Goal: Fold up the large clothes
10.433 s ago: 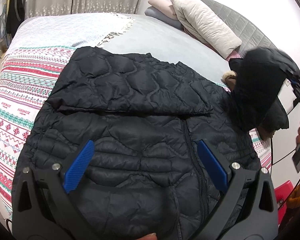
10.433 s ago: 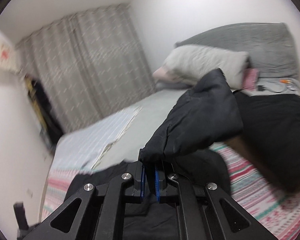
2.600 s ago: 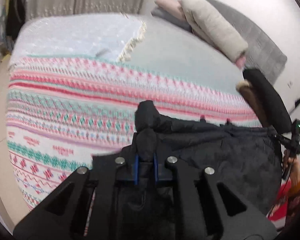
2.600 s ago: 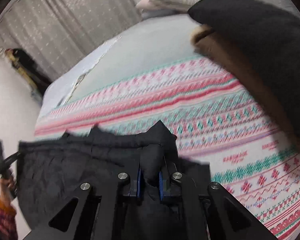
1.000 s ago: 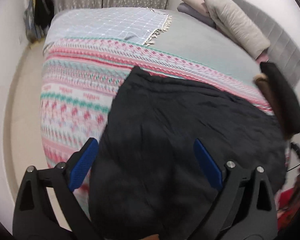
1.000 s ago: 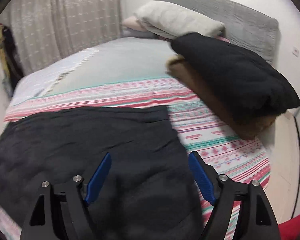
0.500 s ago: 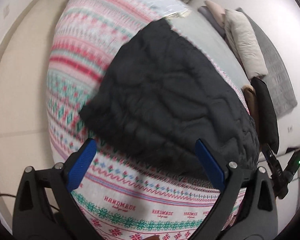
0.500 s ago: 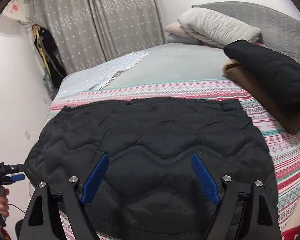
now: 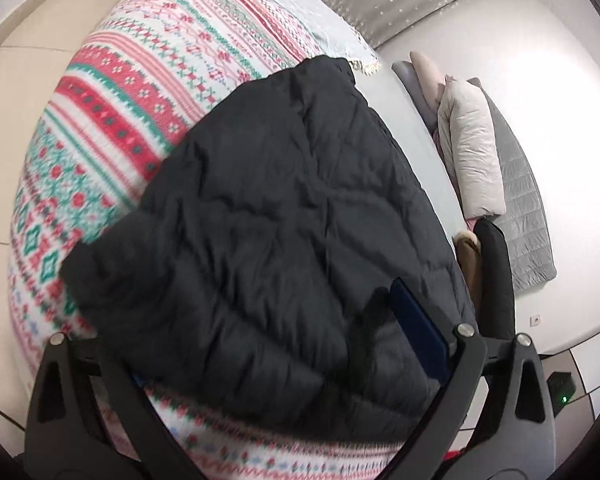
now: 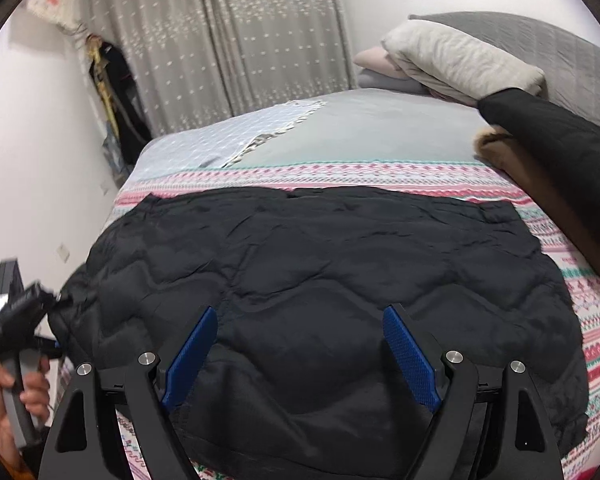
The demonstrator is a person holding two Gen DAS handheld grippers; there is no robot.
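The black quilted jacket (image 10: 332,272) lies folded flat on the patterned blanket (image 9: 132,92) at the foot of the bed. Right tongs (image 10: 300,356) hover over it, spread wide, holding nothing. Left tongs (image 9: 268,344) straddle its corner, also spread, not clamping.

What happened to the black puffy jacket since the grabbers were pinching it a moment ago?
Both grippers let go: the right gripper and left gripper now stand open. The black jacket, pulled toward the bed's near edge while pinched, lies folded flat on the patterned blanket. The pillows and dark folded coat stayed put.
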